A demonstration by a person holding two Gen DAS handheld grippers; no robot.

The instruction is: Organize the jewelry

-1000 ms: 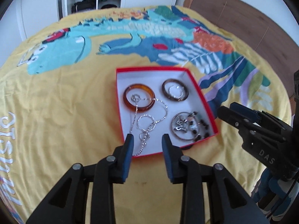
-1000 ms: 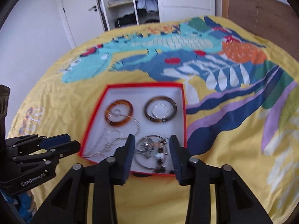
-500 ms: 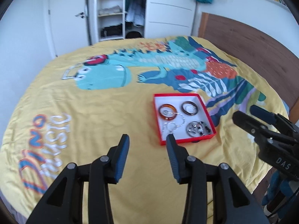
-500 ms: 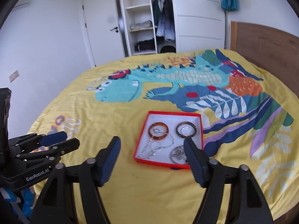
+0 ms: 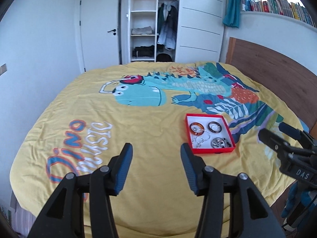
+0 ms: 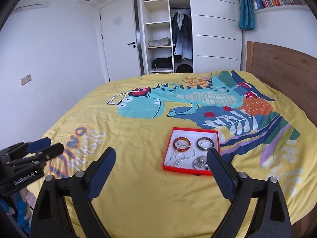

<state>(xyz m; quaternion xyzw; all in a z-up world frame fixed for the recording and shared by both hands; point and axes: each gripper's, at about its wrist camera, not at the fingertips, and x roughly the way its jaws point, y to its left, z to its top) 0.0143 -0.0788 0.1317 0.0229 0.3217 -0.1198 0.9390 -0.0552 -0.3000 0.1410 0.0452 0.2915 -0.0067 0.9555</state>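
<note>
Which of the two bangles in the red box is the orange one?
The amber-orange bangle, at the box's far-left corner; the dark brown bangle lies to its right.

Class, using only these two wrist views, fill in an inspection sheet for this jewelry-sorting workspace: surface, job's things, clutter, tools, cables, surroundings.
Surface: bed under a yellow dinosaur-print cover, lightly wrinkled.
Job's things: red box, open; inside, an amber bangle, a dark bangle, a silver chain and a ring of charms.
Clutter: nothing seen on the cover outside the box.
Tools: left tool open, empty, above the cover; right tool open wide, empty, its right finger overlapping the box corner in view.
Cables: nothing seen.
Surroundings: open wardrobe, white door, wooden headboard, shelf of books, teal curtain.
</note>
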